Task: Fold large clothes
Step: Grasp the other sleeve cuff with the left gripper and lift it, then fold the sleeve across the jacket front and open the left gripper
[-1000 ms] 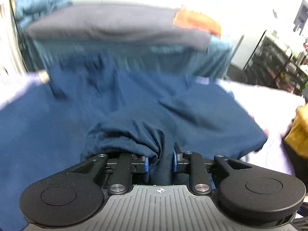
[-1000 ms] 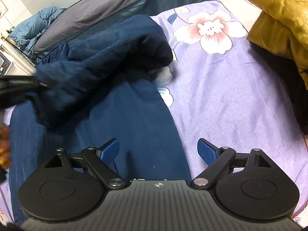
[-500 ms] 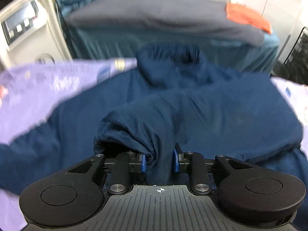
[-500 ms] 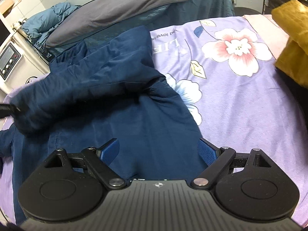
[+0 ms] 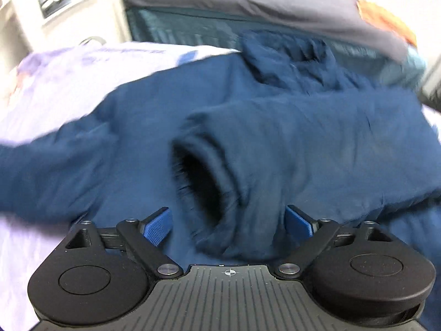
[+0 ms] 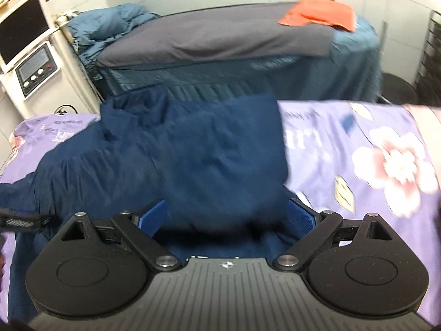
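Just let go of the sleeve cuff (image 5: pixel 204 182): my left gripper (image 5: pixel 228 220) is spread wide now, cuff lying mid-frame across the navy jacket (image 6: pixel 215 160) on the floral sheet (image 6: pixel 386 160). Right gripper (image 6: pixel 227 215) also open, empty. Sleeve fold looks done.

Bright, even indoor light; heavy motion blur in both views; strong fisheye bending at edges; white wall overexposed.
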Demonstrator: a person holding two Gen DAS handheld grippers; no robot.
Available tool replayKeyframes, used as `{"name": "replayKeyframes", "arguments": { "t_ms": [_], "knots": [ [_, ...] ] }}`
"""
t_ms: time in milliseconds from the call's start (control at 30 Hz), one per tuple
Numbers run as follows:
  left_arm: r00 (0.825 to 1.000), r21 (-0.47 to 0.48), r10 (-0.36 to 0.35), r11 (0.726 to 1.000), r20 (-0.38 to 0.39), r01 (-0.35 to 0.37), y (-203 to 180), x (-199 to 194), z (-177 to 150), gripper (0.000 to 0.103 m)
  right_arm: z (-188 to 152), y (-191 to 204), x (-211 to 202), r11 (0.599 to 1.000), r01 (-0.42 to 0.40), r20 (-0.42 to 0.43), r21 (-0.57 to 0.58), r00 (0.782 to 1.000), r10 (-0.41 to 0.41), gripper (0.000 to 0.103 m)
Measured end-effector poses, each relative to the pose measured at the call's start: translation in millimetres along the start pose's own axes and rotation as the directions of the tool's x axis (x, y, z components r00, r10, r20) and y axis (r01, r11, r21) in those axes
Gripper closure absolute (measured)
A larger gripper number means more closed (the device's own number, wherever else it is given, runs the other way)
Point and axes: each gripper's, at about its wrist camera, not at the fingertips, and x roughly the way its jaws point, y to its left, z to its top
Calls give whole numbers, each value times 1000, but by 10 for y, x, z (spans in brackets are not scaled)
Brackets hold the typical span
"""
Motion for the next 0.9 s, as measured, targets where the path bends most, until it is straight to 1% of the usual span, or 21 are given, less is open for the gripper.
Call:
{"name": "replayKeyframes", "arguments": {
  "t_ms": [33,67,100,167,200,233,267,300,333,400,467,533,567,600,633,667,700,800,900],
  "knots": [
    [1000,-33,0,999,7,0,74,-80,-29,0,40,47,43,1000,-5,4,-13,1000,5,7],
    [1000,-53,25,998,15,-24,127,-146,-49,0,79,87,94,1000,-9,4,-29,1000,9,7],
    [998,-59,66,996,21,-65,157,-204,-65,0,114,123,147,999,-9,-1,-46,1000,9,7],
    [988,-76,153,986,31,-150,197,-269,-71,0,145,190,228,997,-10,-9,-75,1000,9,7],
    [986,-100,159,983,52,-154,210,-308,-71,0,144,218,271,996,-11,-13,-88,1000,10,7],
    [989,-116,122,987,80,-112,195,-334,-59,0,142,234,304,995,-7,-16,-98,1000,5,7],
    [992,-119,64,992,112,-50,144,-346,-33,0,139,250,337,994,-3,-20,-106,1000,1,7],
    [991,-104,20,995,134,-6,67,-350,7,0,135,268,371,994,-2,-27,-111,1000,-1,7],
    [988,-77,-7,997,153,19,-44,-338,51,0,134,277,406,993,-1,-34,-117,999,-3,7],
    [980,-3,-34,999,195,35,-301,-294,137,0,110,301,453,991,5,-43,-131,999,-11,6],
    [976,58,-59,997,208,48,-521,-189,195,0,94,317,507,989,7,-57,-148,998,-16,3],
    [984,108,-66,993,164,48,-683,17,222,0,63,315,599,986,14,-90,-167,995,-29,3],
    [991,127,-43,992,128,27,-728,141,219,0,41,315,649,985,20,-110,-173,993,-40,2],
    [996,142,0,990,87,-12,-756,279,201,0,18,303,716,984,30,-133,-177,990,-54,2],
    [998,153,39,987,43,-45,-765,419,190,0,-8,291,778,982,41,-153,-182,986,-70,2],
    [998,158,56,986,8,-57,-745,540,169,0,-38,273,830,981,52,-168,-187,982,-84,2],
    [999,153,43,987,-6,-42,-698,618,143,0,-70,258,880,980,56,-178,-193,980,-91,1],
    [1000,140,0,990,-4,1,-572,719,109,0,-170,263,991,970,55,-186,-235,977,-101,0],
    [1000,157,-1,988,-10,3,-577,765,125,0,-228,280,1105,965,62,-183,-254,977,-111,0]
  ]
}}
